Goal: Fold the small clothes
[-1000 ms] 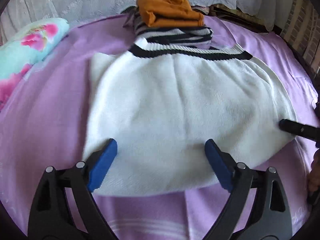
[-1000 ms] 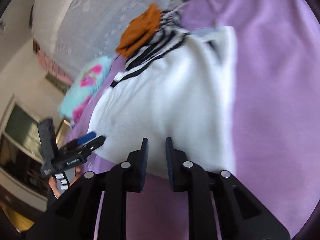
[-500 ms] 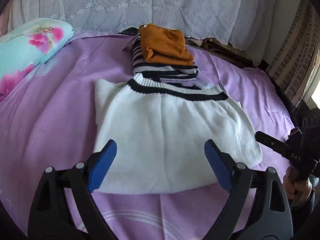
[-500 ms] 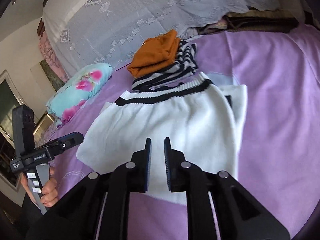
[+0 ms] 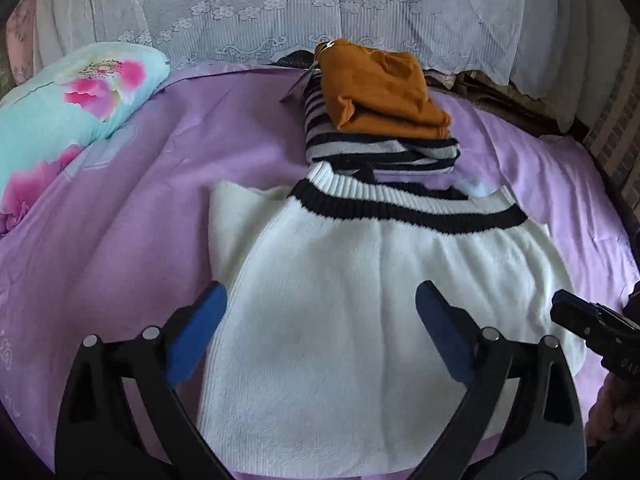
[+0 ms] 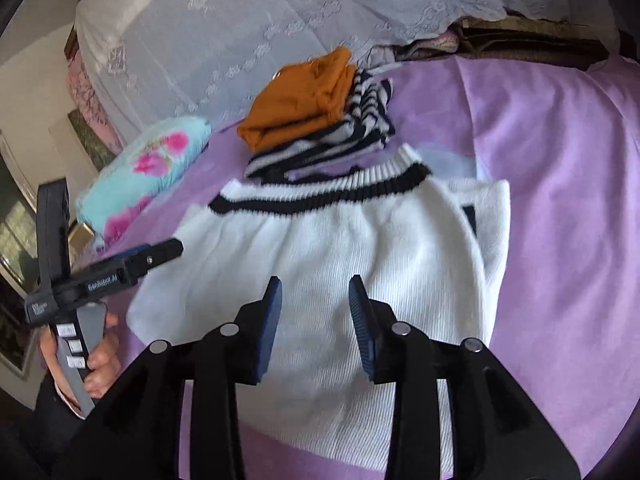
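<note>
Left gripper (image 5: 320, 316) jaws spread wide, empty, over near hem of white sweater (image 5: 372, 308). Right gripper (image 6: 314, 312) parted, empty, over same sweater, which lies flat on purple bedsheet (image 5: 120, 216). Beyond: striped garment (image 5: 380, 152), orange garment (image 5: 380, 88) stacked on top.

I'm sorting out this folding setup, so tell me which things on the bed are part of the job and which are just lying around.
Part of the job:
- white sweater, spread flat
- folded striped garment
- folded orange garment on top of it
- left gripper, open
- right gripper, open

Just lying about:
- floral pillow
- purple bedsheet
- lace cover
- dark bedding at the back
</note>
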Motion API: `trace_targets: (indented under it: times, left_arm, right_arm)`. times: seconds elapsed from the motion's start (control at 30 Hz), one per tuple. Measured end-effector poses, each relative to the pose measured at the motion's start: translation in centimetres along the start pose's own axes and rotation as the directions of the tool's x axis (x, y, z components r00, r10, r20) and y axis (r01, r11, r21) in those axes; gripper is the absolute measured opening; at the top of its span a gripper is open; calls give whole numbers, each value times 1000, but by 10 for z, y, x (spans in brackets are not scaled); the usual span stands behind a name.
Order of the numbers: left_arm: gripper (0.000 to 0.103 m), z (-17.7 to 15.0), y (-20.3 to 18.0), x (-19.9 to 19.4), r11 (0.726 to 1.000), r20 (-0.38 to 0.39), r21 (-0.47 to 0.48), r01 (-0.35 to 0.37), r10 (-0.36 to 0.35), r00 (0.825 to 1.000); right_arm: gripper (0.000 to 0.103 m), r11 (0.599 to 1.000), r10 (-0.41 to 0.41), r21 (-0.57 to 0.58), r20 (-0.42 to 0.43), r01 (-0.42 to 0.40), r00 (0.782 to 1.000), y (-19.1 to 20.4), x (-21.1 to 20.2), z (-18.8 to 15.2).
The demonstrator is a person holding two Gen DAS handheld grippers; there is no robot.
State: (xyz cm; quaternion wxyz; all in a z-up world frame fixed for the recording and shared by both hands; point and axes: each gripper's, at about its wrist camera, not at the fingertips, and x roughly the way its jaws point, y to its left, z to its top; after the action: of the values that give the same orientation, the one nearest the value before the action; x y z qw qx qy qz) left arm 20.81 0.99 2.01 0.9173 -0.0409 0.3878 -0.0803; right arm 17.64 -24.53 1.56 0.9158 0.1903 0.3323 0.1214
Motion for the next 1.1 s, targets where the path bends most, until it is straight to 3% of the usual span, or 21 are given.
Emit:
trace_targets:
  times: [0.13,0.27,0.33,0.43,0.6,0.67,0.77,0.87,1.1]
  left_arm:
    - [97,28,-11,21,996,0,8,-93,93,996]
    - [100,30,7,73,989,-127,-62,-131,122,984]
    - [101,24,17,84,992,-125,-83,-99,88,988]
    - [101,25,17,80,993,-114,-74,-97,88,990]
    - [101,17,27,62,994,-89,-97,-50,41,995]
    - [101,15,34,54,993,-82,-114,-34,24,996]
    - [101,11,41,39,989,-71,-144,-37,27,997]
    - [101,6,58,23,982,-58,-186,-22,11,998]
    - [101,-26,99,1,952,-84,-302,48,-77,993]
  right_arm:
    - [38,997,-45,71,20,43,999,-10,24,36]
    - [46,983,-116,135,-36,120,993,-36,64,39]
    - [46,991,-103,85,3,102,995,-39,69,30]
    - [45,989,-142,47,5,142,990,-29,63,30]
    - [46,973,-210,-76,111,219,971,2,43,19]
    - [52,964,-215,-131,142,233,966,16,40,17]
    - [57,952,-218,-196,102,234,971,30,48,8]
    - [59,932,-276,-248,-9,265,961,31,70,-6]
    - [61,947,-235,-223,16,232,972,26,63,-7]
